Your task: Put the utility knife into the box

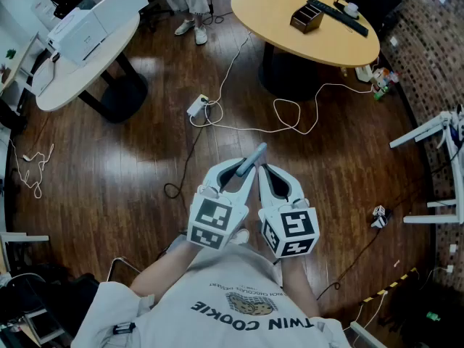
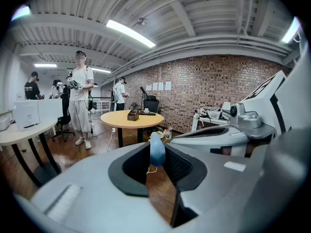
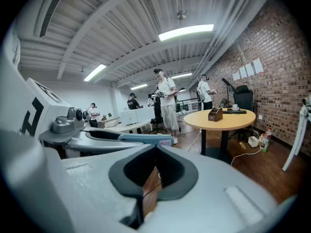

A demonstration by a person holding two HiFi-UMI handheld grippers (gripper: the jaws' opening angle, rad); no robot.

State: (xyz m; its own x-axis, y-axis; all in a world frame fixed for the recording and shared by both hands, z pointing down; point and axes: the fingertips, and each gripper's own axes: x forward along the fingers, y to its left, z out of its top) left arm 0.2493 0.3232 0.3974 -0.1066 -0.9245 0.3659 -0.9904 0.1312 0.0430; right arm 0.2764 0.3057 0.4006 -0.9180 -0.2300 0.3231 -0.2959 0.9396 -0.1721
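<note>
Office floor, mid-carry: my left gripper pinches the blue-grey utility knife, and my right gripper rides just beside it with its jaws pressed together on nothing. The box waits well apart on the round table, so the walk wants a firm, steady pinch. The right gripper view shows the knife side-on, jutting past my left jaws. The left gripper view gives only a rounded tip, probably the butt.

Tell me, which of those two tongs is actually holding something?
The left tongs: they are clamped on the blue-grey utility knife, which pokes out past their tips. The right tongs are closed on nothing.
</note>
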